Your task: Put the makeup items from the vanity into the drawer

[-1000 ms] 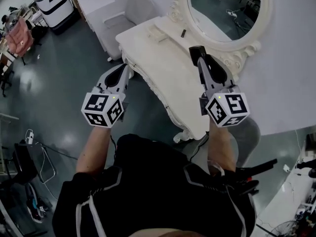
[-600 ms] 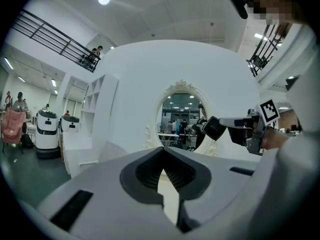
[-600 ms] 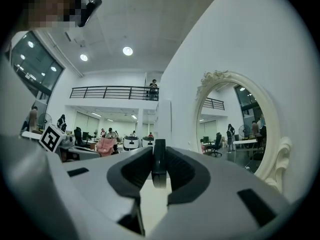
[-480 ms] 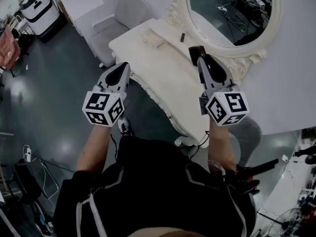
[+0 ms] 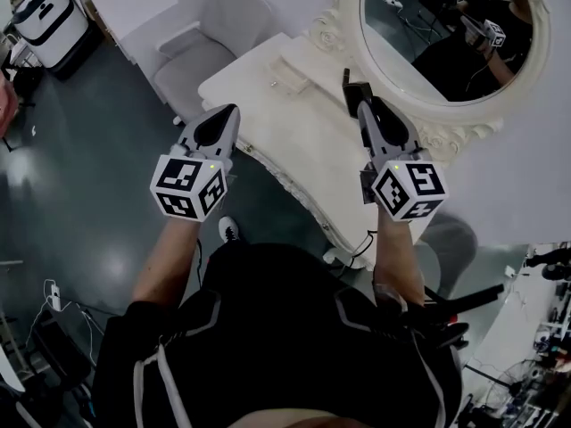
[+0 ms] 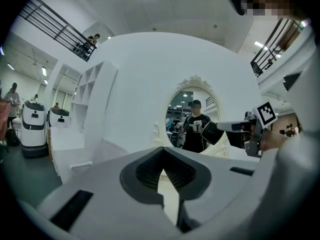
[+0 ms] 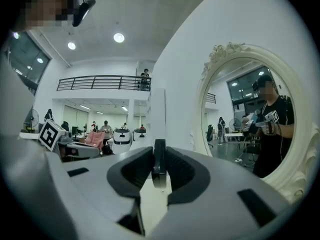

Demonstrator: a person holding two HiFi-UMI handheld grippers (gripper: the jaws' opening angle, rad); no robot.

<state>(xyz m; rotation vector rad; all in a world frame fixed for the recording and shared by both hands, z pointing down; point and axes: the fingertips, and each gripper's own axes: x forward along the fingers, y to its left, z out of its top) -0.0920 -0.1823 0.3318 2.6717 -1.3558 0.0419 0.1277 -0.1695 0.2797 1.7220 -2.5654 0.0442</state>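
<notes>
My right gripper [image 5: 363, 107] is held above the cream vanity top [image 5: 294, 141], shut on a flat black makeup compact [image 5: 356, 91]. In the right gripper view the compact [image 7: 159, 166] stands on edge, clamped between the dark pads [image 7: 134, 170]. The left gripper view catches it from the side as a black square [image 6: 212, 132]. My left gripper [image 5: 221, 114] hovers off the vanity's front left edge with its tips together and nothing between them [image 6: 162, 151]. A thin dark item [image 5: 344, 77] lies on the vanity's raised back shelf. No open drawer is in view.
An oval mirror [image 5: 446, 25] in an ornate white frame stands behind the vanity and reflects the person. A pale chair [image 5: 192, 61] sits left of the vanity. White machines [image 5: 40, 12] stand at the far left on the dark floor.
The head view has swung so the mirror now shows the person's reflection. Both grippers keep roughly their places over the vanity. The right one still holds the compact.
</notes>
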